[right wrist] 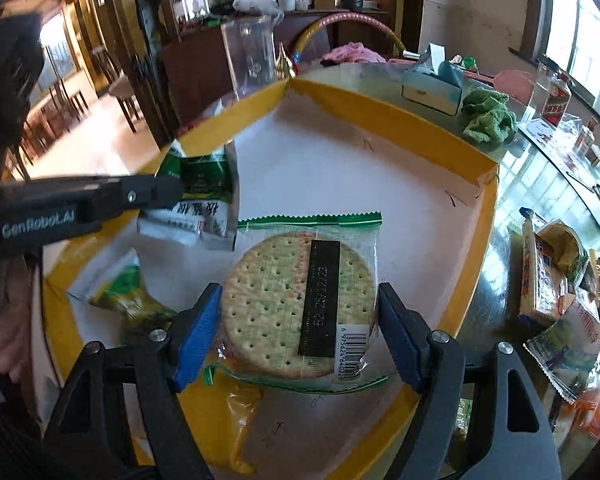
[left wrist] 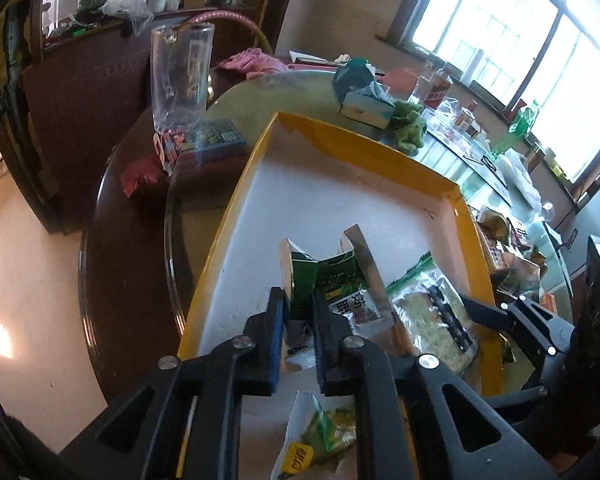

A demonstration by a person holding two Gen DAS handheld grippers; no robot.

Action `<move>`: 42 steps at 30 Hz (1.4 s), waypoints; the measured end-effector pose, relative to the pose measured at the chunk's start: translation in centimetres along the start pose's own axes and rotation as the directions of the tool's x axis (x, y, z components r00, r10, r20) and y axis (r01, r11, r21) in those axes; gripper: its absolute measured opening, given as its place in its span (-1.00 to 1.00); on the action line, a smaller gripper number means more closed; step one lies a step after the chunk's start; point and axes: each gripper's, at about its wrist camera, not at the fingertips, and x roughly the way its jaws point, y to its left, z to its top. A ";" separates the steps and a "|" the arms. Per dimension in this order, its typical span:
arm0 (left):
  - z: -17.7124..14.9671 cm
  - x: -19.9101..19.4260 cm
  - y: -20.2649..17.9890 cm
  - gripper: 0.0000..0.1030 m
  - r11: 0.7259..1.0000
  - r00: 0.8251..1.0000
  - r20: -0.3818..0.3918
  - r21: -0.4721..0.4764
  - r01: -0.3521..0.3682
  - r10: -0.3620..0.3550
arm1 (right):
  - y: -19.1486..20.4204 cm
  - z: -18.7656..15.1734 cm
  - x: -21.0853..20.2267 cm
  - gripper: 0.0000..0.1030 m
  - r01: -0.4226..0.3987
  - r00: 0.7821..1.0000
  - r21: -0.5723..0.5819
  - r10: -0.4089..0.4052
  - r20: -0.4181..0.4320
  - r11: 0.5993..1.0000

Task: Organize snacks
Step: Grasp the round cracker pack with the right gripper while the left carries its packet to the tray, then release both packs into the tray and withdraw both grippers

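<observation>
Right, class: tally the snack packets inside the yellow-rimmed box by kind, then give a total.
Round cracker packets: 1
Green and silver foil packets: 1
White and green packets: 1
Yellow packets: 1
Total: 4

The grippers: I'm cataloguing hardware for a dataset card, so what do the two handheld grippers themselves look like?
Both are black plastic linkages with triangular cut-outs and silver pivot screws. The left gripper and the right gripper carry blue pads on the inner finger faces. White "GenRobot.AI" lettering runs along the left one's side. No cables show.

Bare tray floor (right wrist: 340,168) beyond biscuit pack (right wrist: 300,296).
</observation>
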 end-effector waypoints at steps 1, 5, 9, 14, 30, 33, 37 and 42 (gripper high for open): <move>0.0 0.2 0.1 -0.67 1.000 1.000 -0.007 0.000 -0.004 0.004 | 0.0 -0.1 0.3 0.50 0.007 1.000 0.000 -0.007 -0.014 1.000; -0.2 0.8 0.5 -0.47 0.998 0.998 -0.027 -0.004 -0.059 0.059 | 0.0 -0.3 0.1 0.54 -0.015 0.999 0.002 0.015 -0.036 1.000; -0.3 -0.2 0.9 0.11 0.999 1.000 -0.014 -0.050 -0.011 0.010 | 0.2 -0.2 0.1 0.59 -0.072 0.996 -0.015 0.071 -0.060 0.997; -1.9 -4.7 -0.6 0.55 0.999 0.986 0.164 -0.044 -0.020 0.027 | -2.0 -1.2 -4.1 0.60 -0.163 0.981 0.128 0.147 0.127 0.978; -7.9 -9.4 -11.8 0.56 0.982 0.968 0.234 0.182 0.042 -0.085 | -7.8 -14.2 -17.1 0.68 -0.174 0.941 0.418 0.026 0.337 0.892; -8.8 -9.6 -13.7 0.56 0.970 0.971 0.203 0.228 0.080 -0.128 | -8.9 -16.4 -19.1 0.68 -0.143 0.941 0.464 -0.026 0.338 0.874; -9.8 -9.7 -15.4 0.56 0.954 0.970 0.186 0.283 0.098 -0.155 | -10.0 -18.3 -20.6 0.68 -0.133 0.934 0.495 -0.058 0.351 0.858; -10.6 -8.8 -16.5 0.56 0.946 0.977 0.156 0.311 0.090 -0.144 | -11.1 -19.9 -20.9 0.68 -0.124 0.935 0.515 -0.073 0.346 0.848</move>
